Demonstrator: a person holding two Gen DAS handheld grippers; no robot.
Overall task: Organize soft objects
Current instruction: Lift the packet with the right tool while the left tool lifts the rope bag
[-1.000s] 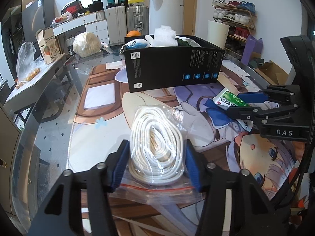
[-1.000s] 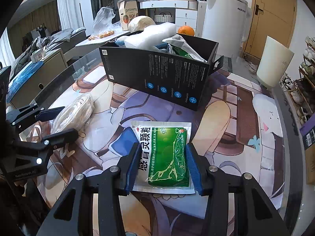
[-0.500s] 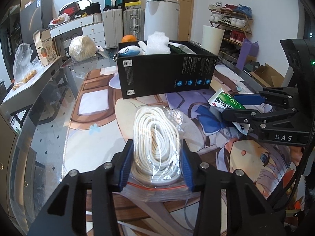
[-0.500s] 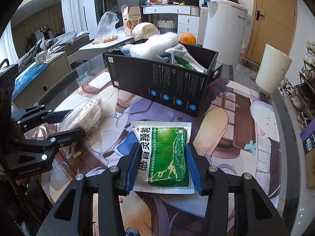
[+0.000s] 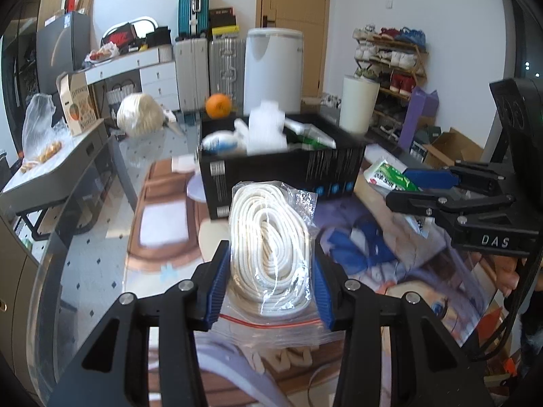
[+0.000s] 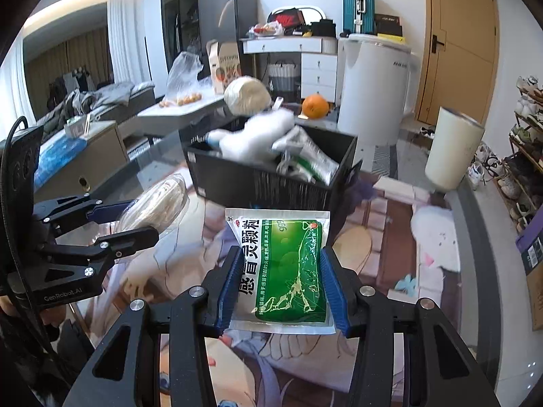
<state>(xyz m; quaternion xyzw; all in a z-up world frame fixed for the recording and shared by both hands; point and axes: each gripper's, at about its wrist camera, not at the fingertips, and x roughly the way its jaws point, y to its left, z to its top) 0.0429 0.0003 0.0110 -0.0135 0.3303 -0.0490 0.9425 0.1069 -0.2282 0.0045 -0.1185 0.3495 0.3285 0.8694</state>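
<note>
A clear zip bag holding a coil of white rope [image 5: 268, 237] hangs above the table with my left gripper [image 5: 271, 254] shut on it, blue pads pressing its sides. My right gripper [image 6: 281, 261] is shut on a green and white medicine packet [image 6: 285, 264], also held off the table. Ahead of both stands an open black box [image 5: 281, 179] with white foam wrap and other packets inside. In the right wrist view the left gripper [image 6: 135, 220] and its rope bag [image 6: 159, 200] are at the left. In the left wrist view the right gripper [image 5: 404, 186] holds the packet [image 5: 390, 174] at the right.
The glass table has a printed cartoon mat [image 6: 390, 254] and a curved left edge [image 5: 51, 271]. An orange [image 5: 219, 105] lies behind the box. A white bin [image 5: 273, 68], a white cylinder [image 5: 358, 101] and a shoe rack [image 5: 390, 57] stand beyond. A grey side table [image 5: 51, 176] is at the left.
The left jaws closed in on the rope bag. Both grippers then rose, lifting the rope bag and the green packet off the table and tilting more level toward the box.
</note>
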